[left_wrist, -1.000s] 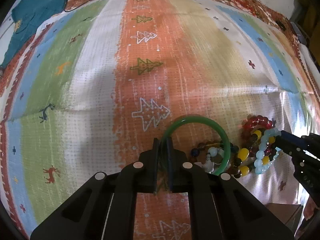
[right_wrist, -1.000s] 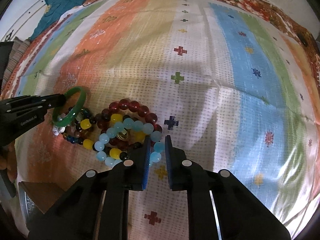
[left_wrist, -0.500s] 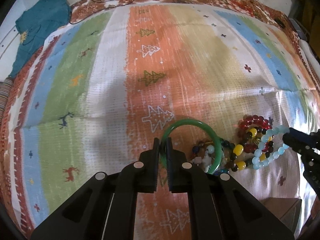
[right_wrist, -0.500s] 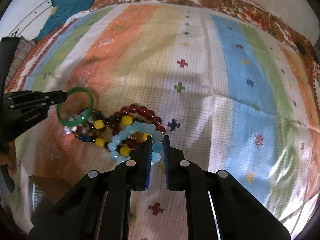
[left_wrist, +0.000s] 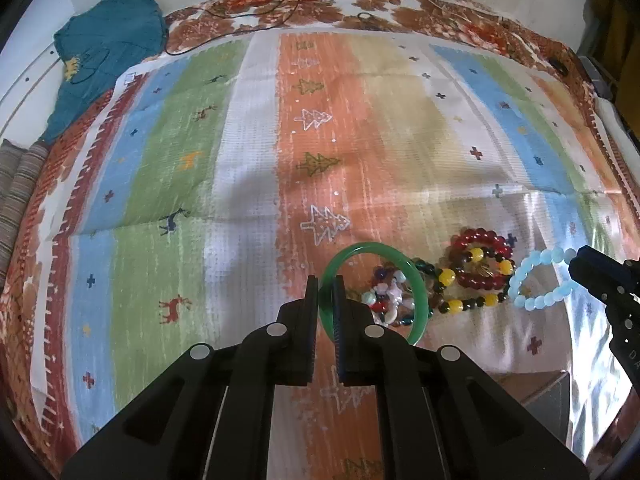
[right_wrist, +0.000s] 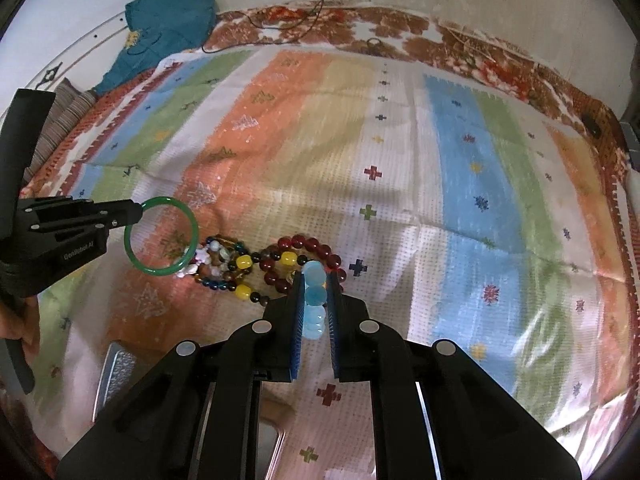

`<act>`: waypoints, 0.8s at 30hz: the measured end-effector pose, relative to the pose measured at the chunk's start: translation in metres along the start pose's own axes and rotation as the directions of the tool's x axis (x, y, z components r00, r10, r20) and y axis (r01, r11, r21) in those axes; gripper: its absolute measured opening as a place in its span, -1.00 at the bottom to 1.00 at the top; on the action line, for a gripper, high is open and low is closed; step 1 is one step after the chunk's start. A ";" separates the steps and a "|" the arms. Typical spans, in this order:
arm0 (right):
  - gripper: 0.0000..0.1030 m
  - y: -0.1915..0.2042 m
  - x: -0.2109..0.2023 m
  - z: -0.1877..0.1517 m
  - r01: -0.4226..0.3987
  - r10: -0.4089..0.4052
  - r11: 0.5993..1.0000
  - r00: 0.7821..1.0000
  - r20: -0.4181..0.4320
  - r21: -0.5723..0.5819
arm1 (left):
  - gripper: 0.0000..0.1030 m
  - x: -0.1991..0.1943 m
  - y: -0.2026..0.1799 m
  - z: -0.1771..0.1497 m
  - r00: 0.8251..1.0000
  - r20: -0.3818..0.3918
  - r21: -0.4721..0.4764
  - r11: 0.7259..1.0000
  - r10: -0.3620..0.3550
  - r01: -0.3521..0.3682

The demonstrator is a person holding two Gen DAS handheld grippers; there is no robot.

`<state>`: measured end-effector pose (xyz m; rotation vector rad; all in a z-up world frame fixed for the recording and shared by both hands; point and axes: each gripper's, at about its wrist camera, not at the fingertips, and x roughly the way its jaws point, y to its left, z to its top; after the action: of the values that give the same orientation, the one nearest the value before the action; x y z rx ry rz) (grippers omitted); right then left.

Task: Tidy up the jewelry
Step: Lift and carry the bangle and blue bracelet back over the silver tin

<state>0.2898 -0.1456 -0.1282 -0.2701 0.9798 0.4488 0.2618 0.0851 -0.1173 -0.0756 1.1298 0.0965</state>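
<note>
My left gripper (left_wrist: 326, 284) is shut on a green bangle (left_wrist: 416, 280) and holds it lifted above the striped cloth; it also shows in the right wrist view (right_wrist: 162, 270). My right gripper (right_wrist: 314, 276) is shut on a light blue bead bracelet (right_wrist: 313, 300), which hangs as a loop in the left wrist view (left_wrist: 536, 276). A dark red bead bracelet (left_wrist: 480, 236), a yellow and dark bead bracelet (left_wrist: 452, 304) and a mixed-colour bead bracelet (left_wrist: 384, 292) lie in a pile on the cloth between the grippers.
The striped patterned cloth (left_wrist: 240, 160) covers a bed. A teal garment (left_wrist: 104, 40) lies at the far left corner. A black cable (left_wrist: 280, 4) runs along the far edge. A box or tray edge (right_wrist: 114, 364) shows near the front left.
Both grippers have risen. The green bangle has come up off the pile. The light blue bracelet has been pulled up and away from the other beads.
</note>
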 end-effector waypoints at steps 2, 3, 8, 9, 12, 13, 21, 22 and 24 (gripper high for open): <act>-0.77 0.001 -0.004 -0.002 0.005 -0.005 1.000 1.000 0.007 -0.002 | -0.87 -0.004 -0.002 -0.001 1.000 0.004 -0.003 1.000 -0.004 0.004; -0.77 0.002 -0.007 -0.003 0.019 -0.019 1.000 1.000 0.014 -0.010 | -0.87 -0.007 -0.003 -0.002 1.000 0.006 -0.002 1.000 -0.009 0.009; -0.77 0.003 -0.014 -0.006 0.061 -0.060 0.998 0.998 0.035 -0.004 | -0.87 -0.020 -0.010 -0.007 1.000 0.022 0.009 1.000 -0.015 0.015; -0.77 0.004 -0.017 -0.006 0.063 -0.063 0.998 0.997 0.040 -0.008 | -0.87 -0.022 -0.011 -0.008 1.000 0.025 0.008 1.000 -0.015 0.015; -0.77 0.006 -0.025 -0.006 0.059 -0.058 0.998 0.997 0.057 -0.017 | -0.87 -0.030 -0.011 -0.011 0.999 0.033 0.004 1.000 -0.021 0.021; -0.77 0.007 -0.027 -0.006 0.057 -0.056 0.998 0.997 0.060 -0.017 | -0.87 -0.032 -0.010 -0.012 0.999 0.037 0.002 1.000 -0.025 0.025; -0.77 0.019 -0.052 -0.012 0.047 -0.043 0.998 0.993 0.108 -0.041 | -0.87 -0.054 -0.012 -0.021 0.997 0.072 0.009 1.000 -0.029 0.029; -0.77 0.019 -0.054 -0.013 0.047 -0.042 0.998 0.993 0.113 -0.040 | -0.87 -0.055 -0.011 -0.021 0.997 0.072 0.008 1.000 -0.029 0.028; -0.77 0.021 -0.061 -0.015 0.044 -0.039 0.998 0.991 0.124 -0.040 | -0.87 -0.058 -0.011 -0.023 0.997 0.073 0.004 0.999 -0.035 0.034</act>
<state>0.2398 -0.1485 -0.0855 -0.2977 0.8428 0.4438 0.2179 0.0698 -0.0746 -0.0884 1.0551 0.0664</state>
